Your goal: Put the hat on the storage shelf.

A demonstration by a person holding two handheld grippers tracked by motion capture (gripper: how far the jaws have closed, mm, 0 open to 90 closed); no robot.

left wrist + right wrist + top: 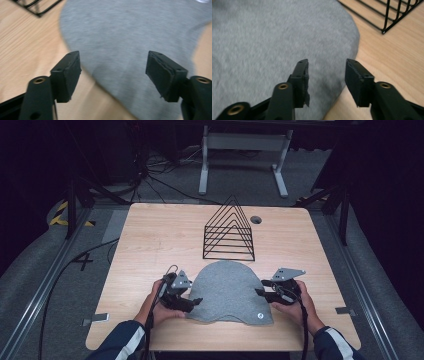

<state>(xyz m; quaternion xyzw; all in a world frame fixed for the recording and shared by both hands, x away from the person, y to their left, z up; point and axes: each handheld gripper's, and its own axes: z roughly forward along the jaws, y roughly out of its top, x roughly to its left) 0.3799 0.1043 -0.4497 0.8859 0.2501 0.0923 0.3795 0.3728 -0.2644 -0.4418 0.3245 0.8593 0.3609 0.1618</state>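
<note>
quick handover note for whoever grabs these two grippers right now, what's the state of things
Left gripper: open, at the left edge of the grey beanie, nothing between its pads.
Right gripper: open, at the beanie's right edge, also holding nothing.
Beanie lies flat on the table, near the front edge, with the black wire rack standing just behind it.
Done: beanie laid out flat.
Left: probably regrip the beanie for the next step; nothing is on the rack yet.
</note>
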